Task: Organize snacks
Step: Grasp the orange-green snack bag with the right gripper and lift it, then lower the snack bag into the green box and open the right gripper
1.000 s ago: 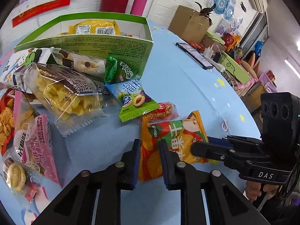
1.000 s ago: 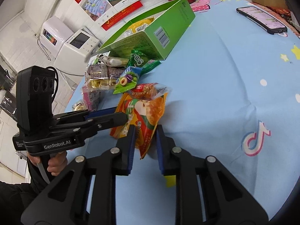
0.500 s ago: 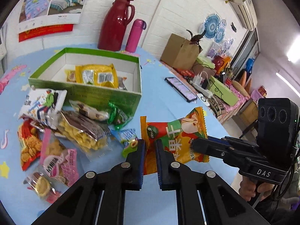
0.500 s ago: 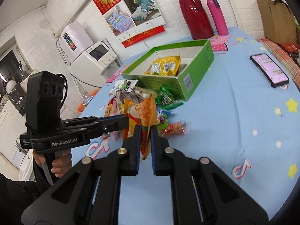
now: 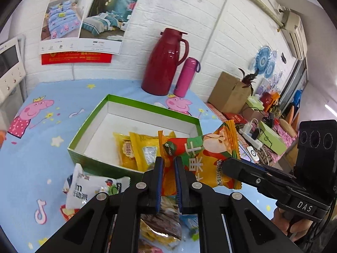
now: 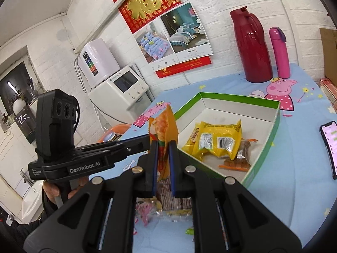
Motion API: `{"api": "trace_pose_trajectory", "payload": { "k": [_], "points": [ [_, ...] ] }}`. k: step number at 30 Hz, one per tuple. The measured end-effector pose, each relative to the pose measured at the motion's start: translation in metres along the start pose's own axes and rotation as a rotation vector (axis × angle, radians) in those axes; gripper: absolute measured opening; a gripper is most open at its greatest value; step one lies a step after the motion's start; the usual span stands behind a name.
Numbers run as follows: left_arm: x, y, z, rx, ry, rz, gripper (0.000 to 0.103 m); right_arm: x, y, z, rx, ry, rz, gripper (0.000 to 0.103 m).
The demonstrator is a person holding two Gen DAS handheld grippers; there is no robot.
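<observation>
The orange packet (image 5: pixel 200 160) is gripped at opposite ends by both grippers, left (image 5: pixel 168 181) and right (image 6: pixel 163 166), its length stretched between them, the green box (image 5: pixel 134 103) lying just beyond at mid-frame.

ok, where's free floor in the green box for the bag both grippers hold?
Free: the box's bare white floor along its far and left walls. Crowded: the near right corner, under the yellow packets, with a small brown wrapped snack beside them. The orange bag hangs above that corner.
</observation>
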State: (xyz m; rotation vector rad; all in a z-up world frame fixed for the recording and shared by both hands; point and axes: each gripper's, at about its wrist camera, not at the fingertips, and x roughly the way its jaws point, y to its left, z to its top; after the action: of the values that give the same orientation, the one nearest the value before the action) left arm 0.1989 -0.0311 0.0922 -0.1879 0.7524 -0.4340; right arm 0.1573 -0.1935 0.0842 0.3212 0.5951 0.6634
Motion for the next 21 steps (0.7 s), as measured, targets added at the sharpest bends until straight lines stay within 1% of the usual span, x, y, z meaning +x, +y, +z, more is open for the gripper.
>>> {"api": "trace_pose_trajectory", "payload": {
  "k": [4, 8, 13, 15, 16, 17, 18, 19, 20, 21],
  "points": [
    [0.021, 0.027, 0.015, -0.037, 0.015, 0.025, 0.010, 0.036, -0.014, 0.015, 0.011, 0.025, -0.003, 0.011],
    [0.044, 0.051, 0.027, -0.064, 0.038, 0.061, 0.010, 0.073, -0.029, 0.025, 0.024, 0.081, -0.015, 0.011],
    [0.071, 0.077, 0.033, -0.092, 0.072, 0.101, 0.010, 0.112, -0.041, 0.034, 0.024, 0.141, -0.035, 0.011],
    [0.080, 0.087, 0.034, -0.104, 0.084, 0.115, 0.010, 0.126, -0.044, 0.036, 0.009, 0.157, -0.058, 0.014],
    [0.082, 0.090, 0.033, -0.106, 0.083, 0.123, 0.013, 0.132, -0.046, 0.036, -0.001, 0.166, -0.075, 0.016],
    [0.084, 0.092, 0.032, -0.105, 0.077, 0.138, 0.016, 0.138, -0.048, 0.036, -0.011, 0.177, -0.095, 0.023],
    [0.083, 0.094, 0.032, -0.105, 0.068, 0.142, 0.026, 0.142, -0.050, 0.035, -0.020, 0.188, -0.111, 0.032],
    [0.082, 0.096, 0.030, -0.104, 0.057, 0.139, 0.045, 0.144, -0.053, 0.035, -0.025, 0.186, -0.129, 0.055],
    [0.079, 0.096, 0.029, -0.103, 0.048, 0.146, 0.057, 0.143, -0.055, 0.035, -0.028, 0.174, -0.141, 0.068],
    [0.075, 0.097, 0.027, -0.106, 0.030, 0.171, 0.075, 0.140, -0.056, 0.035, -0.028, 0.159, -0.138, 0.069]
  ]
}}
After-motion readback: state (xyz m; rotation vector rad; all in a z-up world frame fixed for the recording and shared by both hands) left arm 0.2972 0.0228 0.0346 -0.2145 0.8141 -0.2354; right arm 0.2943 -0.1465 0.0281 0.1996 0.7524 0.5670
